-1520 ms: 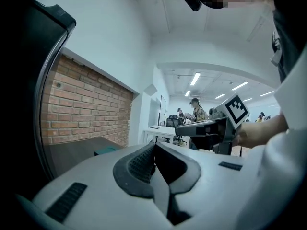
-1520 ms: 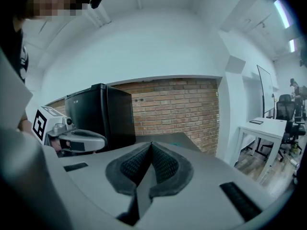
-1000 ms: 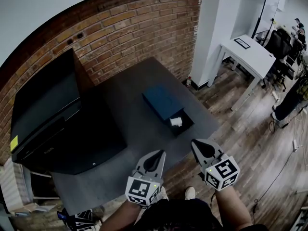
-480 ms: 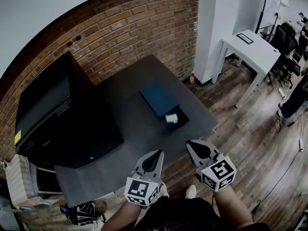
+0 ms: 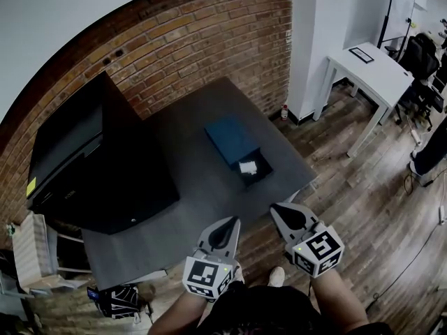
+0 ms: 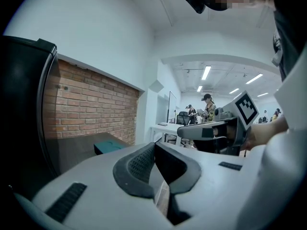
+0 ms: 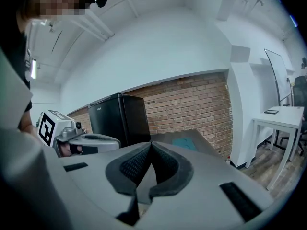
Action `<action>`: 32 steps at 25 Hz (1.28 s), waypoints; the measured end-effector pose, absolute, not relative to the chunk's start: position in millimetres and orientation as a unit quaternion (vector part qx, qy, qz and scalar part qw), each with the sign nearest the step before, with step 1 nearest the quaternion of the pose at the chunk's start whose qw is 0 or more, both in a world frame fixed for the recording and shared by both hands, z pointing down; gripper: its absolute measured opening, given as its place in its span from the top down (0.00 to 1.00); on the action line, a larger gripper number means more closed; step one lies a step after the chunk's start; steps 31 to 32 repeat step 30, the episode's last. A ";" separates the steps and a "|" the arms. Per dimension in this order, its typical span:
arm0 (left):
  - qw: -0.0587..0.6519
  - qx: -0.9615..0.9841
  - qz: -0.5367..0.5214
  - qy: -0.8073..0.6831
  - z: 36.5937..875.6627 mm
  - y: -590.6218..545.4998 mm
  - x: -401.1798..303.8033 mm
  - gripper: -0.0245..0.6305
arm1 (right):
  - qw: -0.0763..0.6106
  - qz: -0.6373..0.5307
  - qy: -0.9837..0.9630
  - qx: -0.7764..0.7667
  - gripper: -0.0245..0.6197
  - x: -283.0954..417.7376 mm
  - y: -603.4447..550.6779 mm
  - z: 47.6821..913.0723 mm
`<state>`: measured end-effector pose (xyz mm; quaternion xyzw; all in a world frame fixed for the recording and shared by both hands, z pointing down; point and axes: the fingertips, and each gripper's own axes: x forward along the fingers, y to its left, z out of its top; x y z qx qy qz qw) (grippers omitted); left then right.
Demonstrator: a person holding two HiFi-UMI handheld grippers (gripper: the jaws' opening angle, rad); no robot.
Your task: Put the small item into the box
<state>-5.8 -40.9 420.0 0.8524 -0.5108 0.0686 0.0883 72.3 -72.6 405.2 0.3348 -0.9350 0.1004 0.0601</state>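
Note:
A dark open box sits near the right edge of the dark grey table, with a small white item lying inside it. Its teal lid lies just behind it, also seen as the teal lid and the teal lid in the gripper views. My left gripper and right gripper are held close to my body, off the table's near edge, well short of the box. Both are shut with nothing between the jaws.
A black cabinet fills the left part of the table against the brick wall. A white desk stands at the right on the wooden floor. People sit in the far office area.
The view has drifted slightly; the box and table sit a little higher in the picture. Both grippers stay shut and almost in place near my body.

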 end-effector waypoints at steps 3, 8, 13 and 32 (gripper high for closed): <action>0.085 0.851 0.068 -0.514 418.5 -36.5 -4.6 0.91 | 0.060 0.098 -0.938 0.328 0.93 72.0 -68.9 403.7; 0.081 0.850 0.064 -0.517 417.9 -31.1 -0.9 0.91 | 0.063 0.095 -0.940 0.321 0.93 73.4 -63.8 403.1; 0.080 0.850 0.062 -0.518 415.7 -29.2 1.9 0.91 | 0.063 0.093 -0.941 0.319 0.93 75.6 -61.6 400.0; 0.076 0.852 0.062 -0.515 413.0 -27.4 6.5 0.91 | 0.057 0.091 -0.943 0.316 0.93 76.4 -58.2 394.5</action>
